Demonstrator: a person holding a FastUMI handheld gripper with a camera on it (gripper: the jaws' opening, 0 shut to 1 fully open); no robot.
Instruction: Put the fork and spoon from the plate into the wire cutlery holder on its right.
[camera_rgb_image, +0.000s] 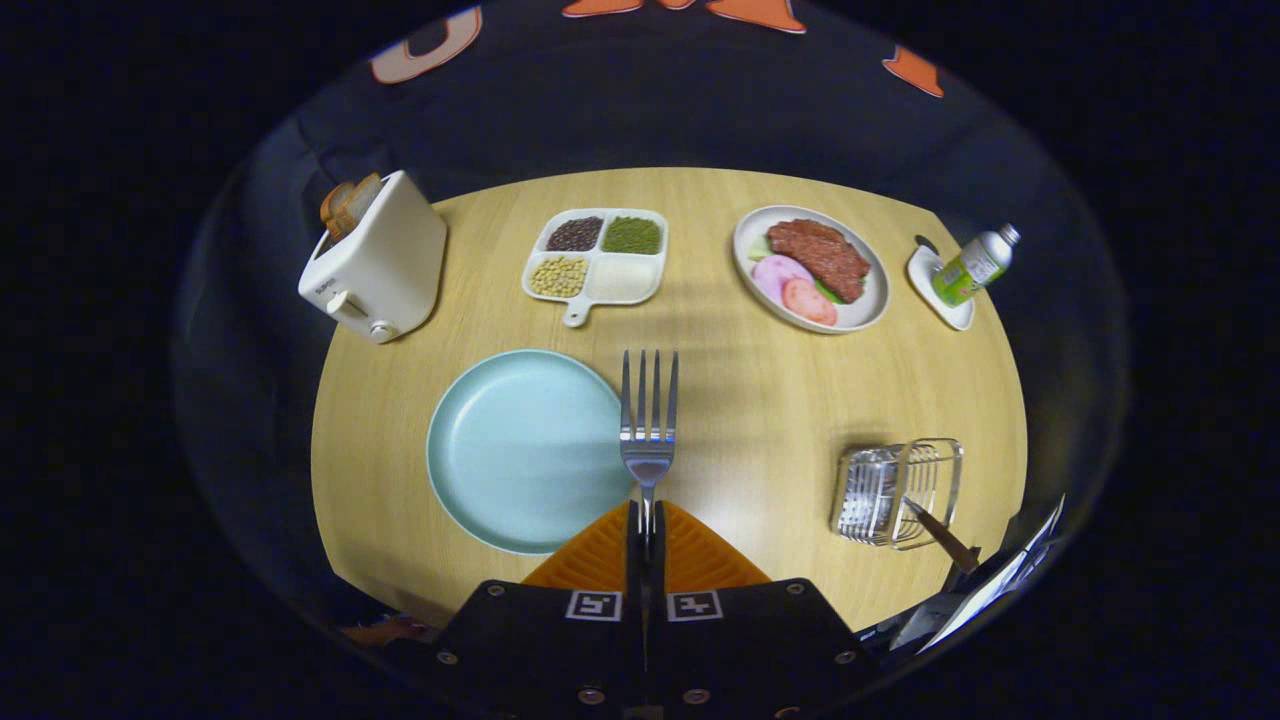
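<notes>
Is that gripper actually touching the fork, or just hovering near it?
Touching. In the gripper view, the gripper has both fingers closed together on the fork's handle, with no gap visible; the tines stick out ahead, over the edge of the blue plate.

A white toaster (375, 262) with bread stands at the table's (760, 400) far left; a divided dish (596, 262), a food plate (812, 268), then a bottle (972, 266), perhaps on a saucer.
</notes>
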